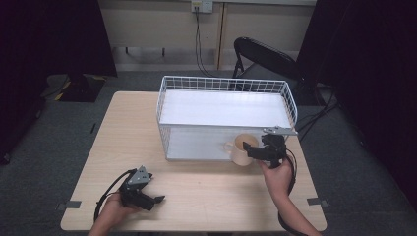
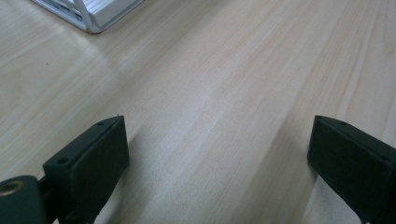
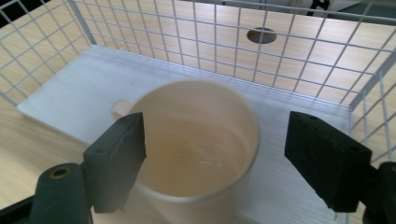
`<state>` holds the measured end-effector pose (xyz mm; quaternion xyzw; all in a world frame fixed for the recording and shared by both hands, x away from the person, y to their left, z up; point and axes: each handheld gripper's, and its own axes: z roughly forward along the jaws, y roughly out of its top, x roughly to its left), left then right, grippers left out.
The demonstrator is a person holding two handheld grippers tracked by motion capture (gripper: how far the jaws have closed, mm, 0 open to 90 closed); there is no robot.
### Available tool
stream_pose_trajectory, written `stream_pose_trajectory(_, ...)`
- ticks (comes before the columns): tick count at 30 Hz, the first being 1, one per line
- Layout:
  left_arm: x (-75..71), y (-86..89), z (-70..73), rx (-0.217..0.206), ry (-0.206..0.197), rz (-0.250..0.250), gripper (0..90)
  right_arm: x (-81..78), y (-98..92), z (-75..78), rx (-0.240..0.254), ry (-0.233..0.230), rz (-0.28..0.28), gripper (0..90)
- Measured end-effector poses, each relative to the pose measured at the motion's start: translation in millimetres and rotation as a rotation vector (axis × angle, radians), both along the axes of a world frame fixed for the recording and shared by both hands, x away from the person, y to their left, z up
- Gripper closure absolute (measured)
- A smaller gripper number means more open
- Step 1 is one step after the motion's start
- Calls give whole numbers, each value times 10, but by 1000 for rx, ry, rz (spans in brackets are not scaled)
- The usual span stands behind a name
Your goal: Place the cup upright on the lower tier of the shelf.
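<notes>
A cream mug stands at the front right of the white wire rack, on its lower white shelf, handle to the left. My right gripper reaches the mug from the right. In the right gripper view the mug is empty and sits between and just beyond the two jaws; my right gripper is open, its pads clear of the mug. My left gripper rests near the table's front left. It is open, with bare wood between the jaws.
The light wooden table has free room in front of the rack. Wire walls close the rack's back and sides around the mug. One rack corner appears at the top left of the left gripper view. A black chair stands behind the table.
</notes>
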<state>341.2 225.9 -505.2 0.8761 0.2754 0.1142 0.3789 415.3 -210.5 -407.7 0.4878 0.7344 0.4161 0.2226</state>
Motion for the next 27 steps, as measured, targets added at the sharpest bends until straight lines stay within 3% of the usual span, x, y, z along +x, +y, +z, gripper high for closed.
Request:
stream_pose_trajectory(12, 0, 0, 0, 0, 0, 0, 50, -116, 15, -1, -2, -8, 59, 147)
stream_pose_trajectory(27, 0, 4, 2, 5, -2, 0, 50, -198, 42, -226, -32, -1, 65, 149)
